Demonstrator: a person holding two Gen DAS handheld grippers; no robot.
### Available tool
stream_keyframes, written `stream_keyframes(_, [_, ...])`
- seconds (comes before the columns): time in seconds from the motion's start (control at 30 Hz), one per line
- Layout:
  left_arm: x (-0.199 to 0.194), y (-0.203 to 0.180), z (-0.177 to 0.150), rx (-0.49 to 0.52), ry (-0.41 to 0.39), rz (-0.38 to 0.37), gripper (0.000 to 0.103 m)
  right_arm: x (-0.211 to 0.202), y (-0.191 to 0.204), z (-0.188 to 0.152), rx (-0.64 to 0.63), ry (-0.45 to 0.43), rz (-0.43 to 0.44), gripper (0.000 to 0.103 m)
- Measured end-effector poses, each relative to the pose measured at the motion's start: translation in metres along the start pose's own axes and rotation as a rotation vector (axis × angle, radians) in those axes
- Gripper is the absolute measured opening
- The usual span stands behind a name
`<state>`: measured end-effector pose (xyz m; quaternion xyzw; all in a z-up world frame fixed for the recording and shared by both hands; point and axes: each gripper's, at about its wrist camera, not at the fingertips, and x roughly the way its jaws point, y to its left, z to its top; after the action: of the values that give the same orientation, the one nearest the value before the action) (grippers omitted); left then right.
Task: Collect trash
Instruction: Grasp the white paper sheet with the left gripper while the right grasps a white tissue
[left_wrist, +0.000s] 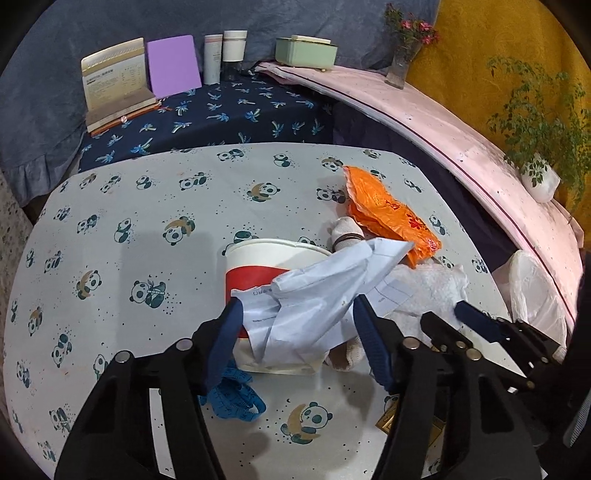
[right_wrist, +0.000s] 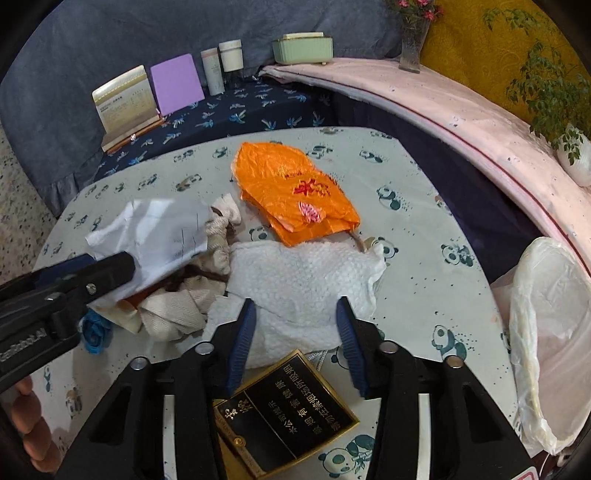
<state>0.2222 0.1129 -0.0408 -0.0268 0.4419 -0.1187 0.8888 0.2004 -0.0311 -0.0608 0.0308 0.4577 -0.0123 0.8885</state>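
Observation:
My left gripper (left_wrist: 297, 310) is wide open around a crumpled white paper (left_wrist: 317, 295) that lies over a red-and-white paper cup (left_wrist: 258, 266); whether the pads touch the paper I cannot tell. The paper also shows in the right wrist view (right_wrist: 162, 232). My right gripper (right_wrist: 295, 314) is open and empty above a white paper towel (right_wrist: 306, 273), with a black-and-gold cigarette box (right_wrist: 284, 410) below it. An orange plastic bag (right_wrist: 291, 188) lies farther back. A beige cloth (right_wrist: 177, 310) and a blue item (left_wrist: 236, 398) lie near the cup.
The table wears a panda-print cloth (left_wrist: 122, 229). A white plastic bag (right_wrist: 546, 332) hangs open at the table's right edge. Behind stand a book (left_wrist: 114, 81), a purple board (left_wrist: 173, 66), bottles (left_wrist: 225, 51), a green box (left_wrist: 306, 50), a flower vase (left_wrist: 402, 59) and a plant (left_wrist: 539, 147).

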Motion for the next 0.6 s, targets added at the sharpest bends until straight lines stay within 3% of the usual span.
stream_keyframes(0.03, [0.000, -0.002, 0.000, 0.011, 0.002, -0.012, 0.039, 0.003, 0.000, -0.001, -0.001, 0.007, 0.000, 0.033])
stream_keyframes(0.2, [-0.005, -0.010, -0.003, 0.025, 0.006, -0.031, 0.038, 0.004, -0.004, -0.009, 0.000, 0.016, 0.021, 0.007])
stream_keyframes(0.37, [-0.017, -0.020, -0.005, 0.029, -0.013, -0.044, 0.037, -0.018, -0.009, -0.007, 0.009, -0.027, 0.041, 0.004])
stream_keyframes(0.6, [-0.043, -0.034, 0.002, 0.034, -0.054, -0.057, 0.037, -0.079, -0.021, 0.009, 0.038, -0.160, 0.061, 0.004])
